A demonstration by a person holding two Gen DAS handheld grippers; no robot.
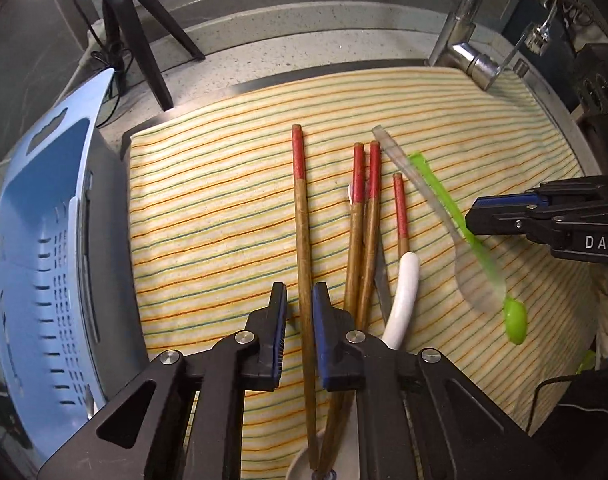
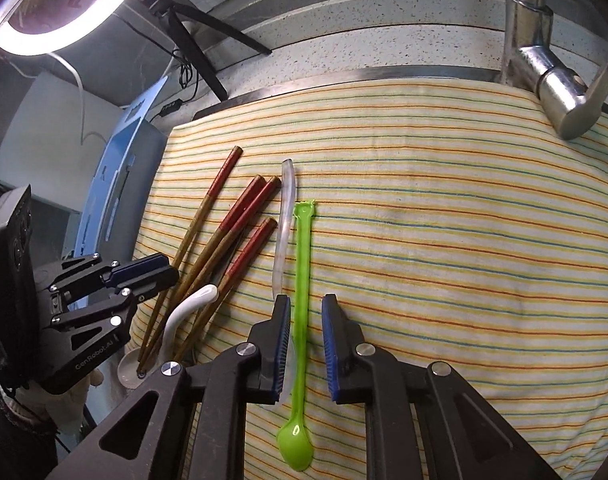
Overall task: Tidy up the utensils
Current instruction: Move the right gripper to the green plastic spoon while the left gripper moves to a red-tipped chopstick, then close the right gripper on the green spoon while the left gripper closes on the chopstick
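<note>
Several red-tipped wooden chopsticks (image 1: 358, 216) lie on a striped cloth (image 1: 224, 208). My left gripper (image 1: 300, 300) is open, its jaws on either side of the leftmost chopstick (image 1: 302, 232). A white ceramic spoon (image 1: 404, 296) lies among the chopsticks. A green plastic spoon (image 2: 300, 280) and a clear plastic spoon (image 2: 284, 216) lie to the right. My right gripper (image 2: 306, 312) is open, its jaws on either side of the green spoon's handle. In the right wrist view the left gripper (image 2: 160, 276) sits over the chopsticks (image 2: 224, 236).
A blue perforated basket (image 1: 40, 248) stands left of the cloth. A chrome tap (image 2: 544, 60) overhangs the far right. A black tripod (image 1: 136, 28) stands on the speckled counter behind. A ring light (image 2: 64, 12) glows at upper left.
</note>
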